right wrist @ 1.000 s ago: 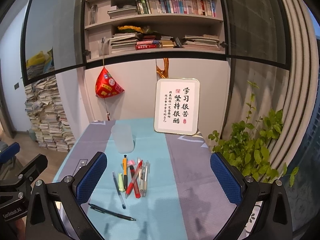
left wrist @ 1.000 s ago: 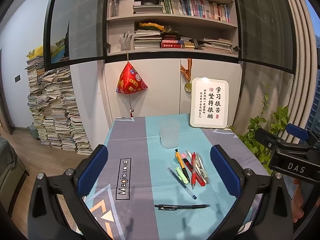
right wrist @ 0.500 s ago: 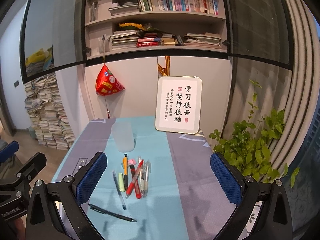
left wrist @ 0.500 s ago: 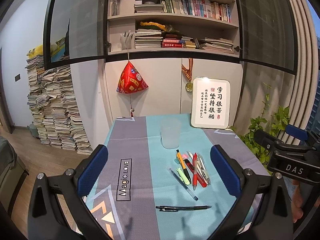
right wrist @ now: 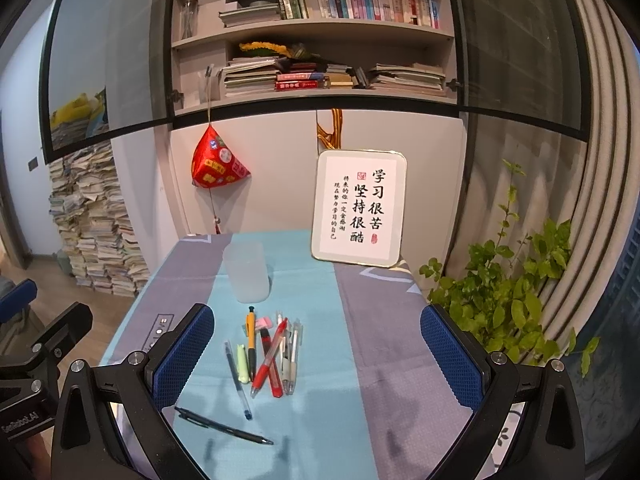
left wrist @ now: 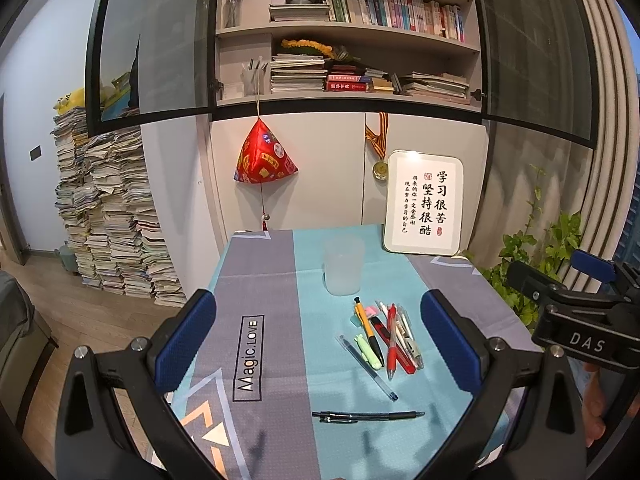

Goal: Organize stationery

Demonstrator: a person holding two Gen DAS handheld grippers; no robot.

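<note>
A frosted plastic cup [left wrist: 343, 266] [right wrist: 247, 271] stands upright on the blue and grey tablecloth [left wrist: 272, 280]. In front of it lies a pile of pens [left wrist: 384, 336] [right wrist: 272, 350]: an orange pencil, red pens, a green highlighter, clear pens. A black pen [left wrist: 368, 416] [right wrist: 224, 426] lies alone nearer the front edge. My left gripper [left wrist: 318, 344] hovers open above the cloth, with nothing between its blue pads. My right gripper [right wrist: 318, 354] is open too, held over the pens and empty.
A framed calligraphy sign [left wrist: 424, 202] [right wrist: 360, 208] leans at the table's back right. A red pyramid ornament [left wrist: 264, 158] hangs from the cabinet behind. Green plants [right wrist: 508, 292] stand right of the table; paper stacks [left wrist: 104, 216] rise on the floor at left.
Both views have shifted only slightly; the grippers stay open and the pens and cup have not moved.
</note>
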